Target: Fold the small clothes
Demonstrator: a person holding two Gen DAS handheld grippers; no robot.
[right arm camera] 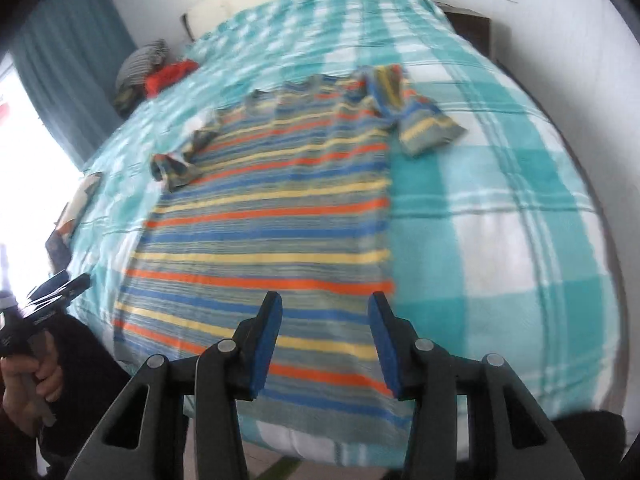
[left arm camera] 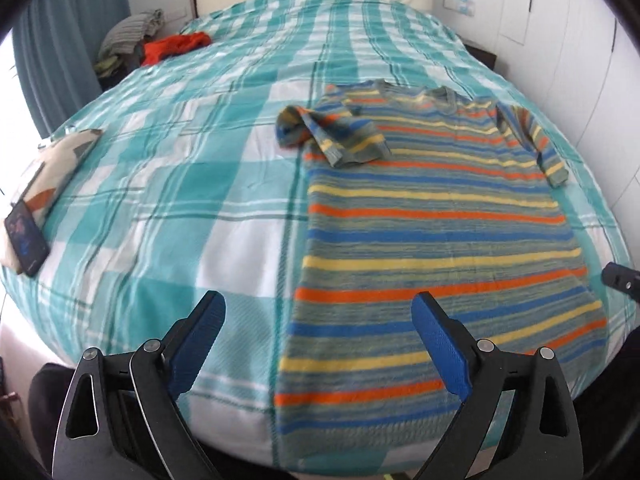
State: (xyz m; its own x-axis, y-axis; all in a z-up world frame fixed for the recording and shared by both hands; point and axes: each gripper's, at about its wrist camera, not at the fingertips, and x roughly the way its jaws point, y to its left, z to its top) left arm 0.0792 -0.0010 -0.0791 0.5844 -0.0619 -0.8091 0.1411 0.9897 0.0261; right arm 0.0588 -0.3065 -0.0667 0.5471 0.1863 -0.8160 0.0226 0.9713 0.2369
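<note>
A striped long-sleeved shirt (left arm camera: 432, 232) in blue, yellow, orange and grey lies flat on the bed, hem toward me. Its left sleeve (left arm camera: 344, 140) is folded in over the chest. Its right sleeve (left arm camera: 540, 144) lies along the side. My left gripper (left arm camera: 318, 320) is open and empty, hovering over the shirt's lower left edge. In the right wrist view the shirt (right arm camera: 272, 224) fills the middle, and my right gripper (right arm camera: 325, 320) is open and empty above the hem near its right edge. The left gripper (right arm camera: 52, 288) shows at the far left.
The bed has a teal and white checked cover (left arm camera: 180, 200). A patterned pouch (left arm camera: 56, 168) and a phone (left arm camera: 26, 240) lie at its left edge. A pile of clothes with an orange garment (left arm camera: 176, 46) sits at the far left corner. White walls close by on the right.
</note>
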